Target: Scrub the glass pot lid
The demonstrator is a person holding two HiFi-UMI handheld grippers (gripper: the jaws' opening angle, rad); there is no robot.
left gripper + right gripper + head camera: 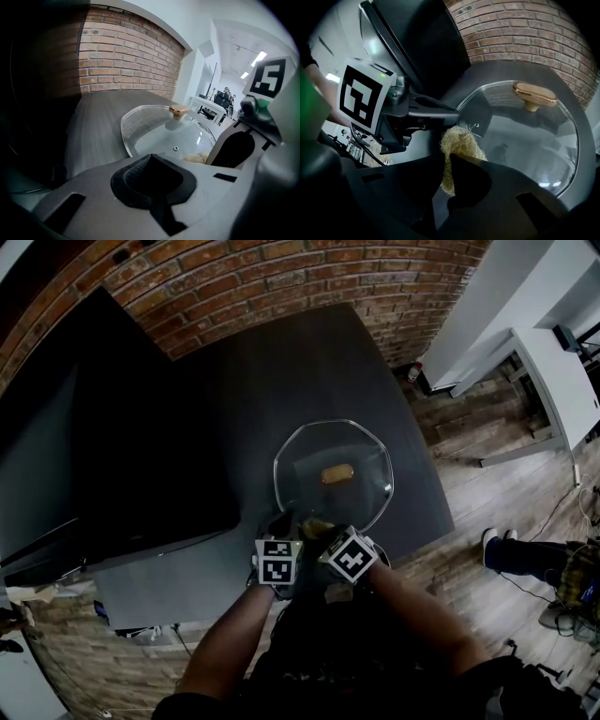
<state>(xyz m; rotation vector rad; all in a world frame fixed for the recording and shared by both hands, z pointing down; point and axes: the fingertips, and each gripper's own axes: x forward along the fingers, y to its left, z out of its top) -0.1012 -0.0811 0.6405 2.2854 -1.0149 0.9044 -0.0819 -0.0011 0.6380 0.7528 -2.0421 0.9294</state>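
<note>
Got a scratchy fibre scrubber (459,140) clamped in the right tongs (452,160), right at the near rim of the glass pot lid (525,140). Looks like pinching that same rim with the left tongs (152,178), shut tight. Just needs pushing straight ahead toward the crosswise handle (534,96).

Left gripper (282,523), right gripper (320,527) at glass pot lid's (367,463) near rim
</note>
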